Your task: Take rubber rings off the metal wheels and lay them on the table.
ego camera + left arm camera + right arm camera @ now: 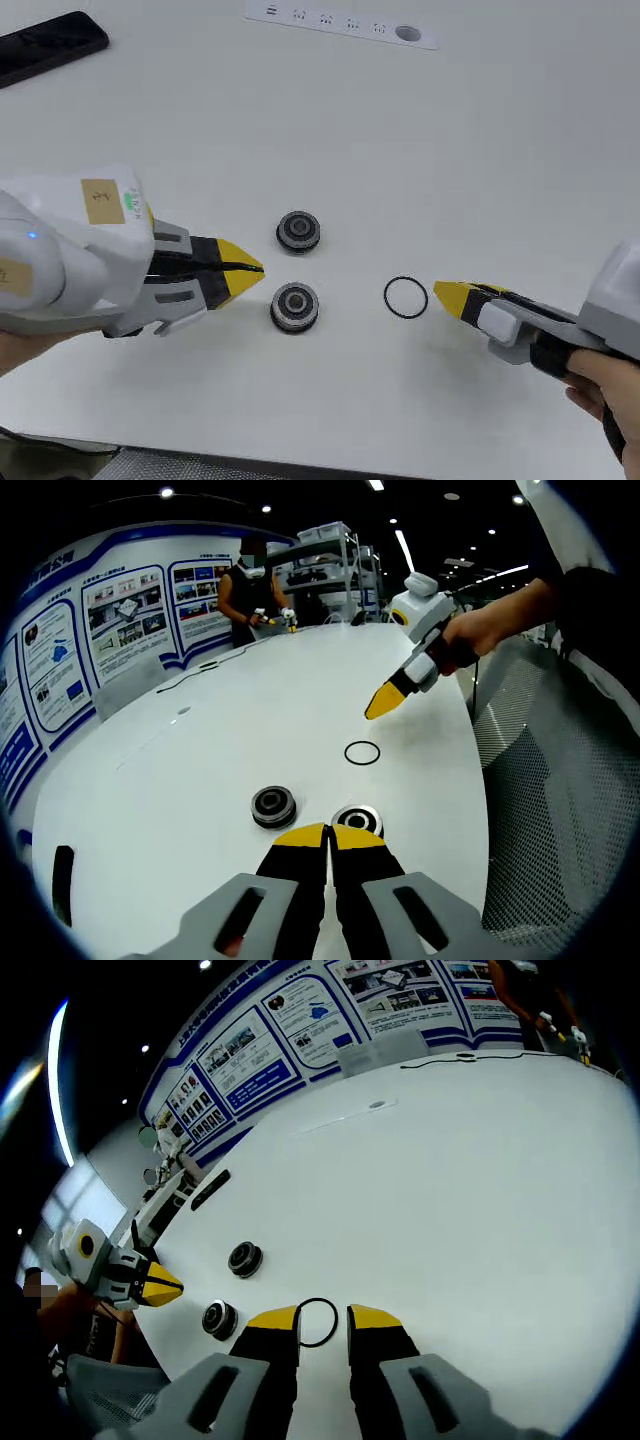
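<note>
Claws: our left claw [250,270] pinched together, empty, just left of the near round metal wheel [294,306] | our right claw [445,292] parted narrowly, holding nothing | we see the thin black rubber ring [405,297] flat on the white table [450,150], just left of the right claw's tips | second round metal wheel [298,231] just beyond the near one

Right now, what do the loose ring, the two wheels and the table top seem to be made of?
Loose ring: thin, matte black, probably rubber.
Far wheel and near wheel: shiny grey centres suggest metal; the dark outer band may be a rubber ring.
Table: smooth white, slight sheen, perhaps laminate; I cannot tell for sure.
</note>
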The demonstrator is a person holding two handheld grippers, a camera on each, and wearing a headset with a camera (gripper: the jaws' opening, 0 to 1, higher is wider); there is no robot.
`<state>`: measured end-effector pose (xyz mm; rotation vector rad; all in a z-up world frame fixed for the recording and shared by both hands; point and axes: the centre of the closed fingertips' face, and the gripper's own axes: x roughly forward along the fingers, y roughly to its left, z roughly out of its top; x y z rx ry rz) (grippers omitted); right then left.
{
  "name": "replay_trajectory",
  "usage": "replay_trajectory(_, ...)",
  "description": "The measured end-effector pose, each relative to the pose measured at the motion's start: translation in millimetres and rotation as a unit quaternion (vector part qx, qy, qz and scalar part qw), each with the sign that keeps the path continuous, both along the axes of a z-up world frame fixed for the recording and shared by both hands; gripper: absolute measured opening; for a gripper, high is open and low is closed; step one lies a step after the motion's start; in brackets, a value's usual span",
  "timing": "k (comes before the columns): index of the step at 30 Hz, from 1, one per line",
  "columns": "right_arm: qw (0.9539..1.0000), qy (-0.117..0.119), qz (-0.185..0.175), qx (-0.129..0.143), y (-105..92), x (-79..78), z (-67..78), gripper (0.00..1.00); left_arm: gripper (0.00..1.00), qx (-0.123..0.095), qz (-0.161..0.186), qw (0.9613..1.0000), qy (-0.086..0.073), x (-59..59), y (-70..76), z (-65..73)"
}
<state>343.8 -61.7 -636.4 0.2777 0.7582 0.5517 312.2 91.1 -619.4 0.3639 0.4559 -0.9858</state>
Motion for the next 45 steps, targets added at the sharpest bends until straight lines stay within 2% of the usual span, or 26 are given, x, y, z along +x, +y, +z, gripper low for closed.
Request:
replay_trajectory(2, 0.9999, -0.013, 0.009, -0.001, 2.2, 0.1, 2.9, 0.21, 0.02, -0.001, -0.006, 1.0000, 0.000, 1.0, -6.0, -0.7)
replay_trajectory(4, 0.9997, -0.021, 0.013, 0.001, 3.8, 1.0, 4.6, 0.22, 0.05, -0.015, -0.008, 0.9998, 0.011, 1.3, -12.6, -0.4)
replay_trajectory(8, 0.9995, -0.025, 0.018, 0.008, 8.5, 2.0, 6.0, 0.22, 0.07, -0.009, -0.017, 0.9998, 0.010, 2.4, -19.7, -4.4)
replay_trajectory(13, 0.9996, -0.022, 0.019, 0.007, 8.9, 1.2, 2.0, 0.22, 0.12, -0.005, -0.027, 0.9994, 0.022, 0.4, -24.3, -13.8)
replay_trajectory(14, 0.9996, -0.021, 0.020, 0.007, 8.3, 0.7, 0.9, 0.22, 0.13, -0.005, -0.025, 0.9992, 0.030, -0.1, -24.9, -16.7)
replay_trajectory(22, 0.9996, -0.019, 0.016, 0.012, 8.1, 1.2, -1.3, 0.22, 0.15, -0.001, -0.030, 0.9987, 0.042, -3.0, -26.9, -25.8)
replay_trajectory(45, 0.9990, -0.016, 0.025, 0.034, 25.5, -1.9, 5.2, 0.22, 0.14, -0.013, -0.020, 0.9979, 0.060, -4.1, -25.3, -30.0)
